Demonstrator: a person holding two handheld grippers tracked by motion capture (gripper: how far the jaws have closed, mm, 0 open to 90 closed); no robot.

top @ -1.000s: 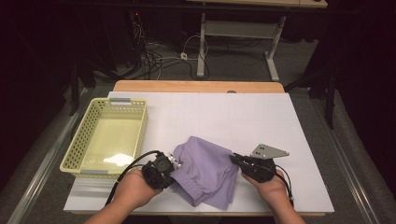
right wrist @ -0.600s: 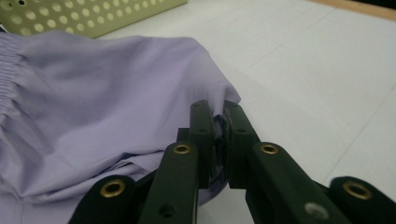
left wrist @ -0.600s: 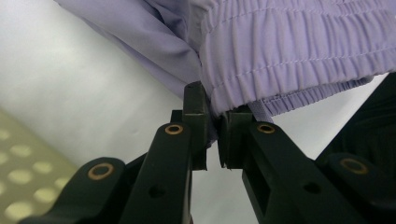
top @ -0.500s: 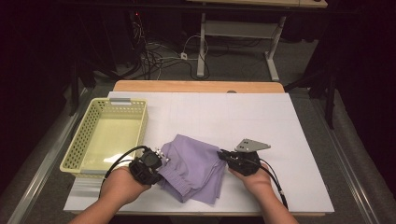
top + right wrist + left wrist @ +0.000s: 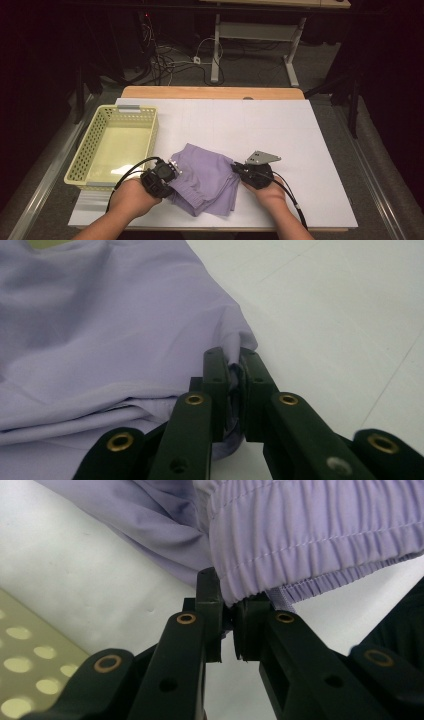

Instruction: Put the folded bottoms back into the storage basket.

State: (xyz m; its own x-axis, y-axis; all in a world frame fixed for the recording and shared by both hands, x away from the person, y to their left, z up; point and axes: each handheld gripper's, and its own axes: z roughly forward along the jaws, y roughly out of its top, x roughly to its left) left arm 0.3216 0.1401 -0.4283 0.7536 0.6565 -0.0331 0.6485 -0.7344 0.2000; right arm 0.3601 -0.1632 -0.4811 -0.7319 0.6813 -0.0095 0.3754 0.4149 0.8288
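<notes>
Item: since the earlier frame, both hands and the cloth have shifted toward the frame's left.

Left claw (image 5: 173, 167): clamped on the elastic waistband of the lilac garment (image 5: 207, 177).

Right claw (image 5: 235, 167): pinching a folded corner.

Garment: lower centre of the white surface (image 5: 280, 125), right of the yellow basket (image 5: 87, 155).

Risk: I hold only thin edges; uneven pulling could slip one free and undo the fold.

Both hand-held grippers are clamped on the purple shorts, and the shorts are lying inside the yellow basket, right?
Not quite. The left hand-held gripper and right hand-held gripper are each clamped on an edge of the purple shorts, but the shorts lie on the white table, beside the yellow basket, not in it. The high view shows this.
</notes>
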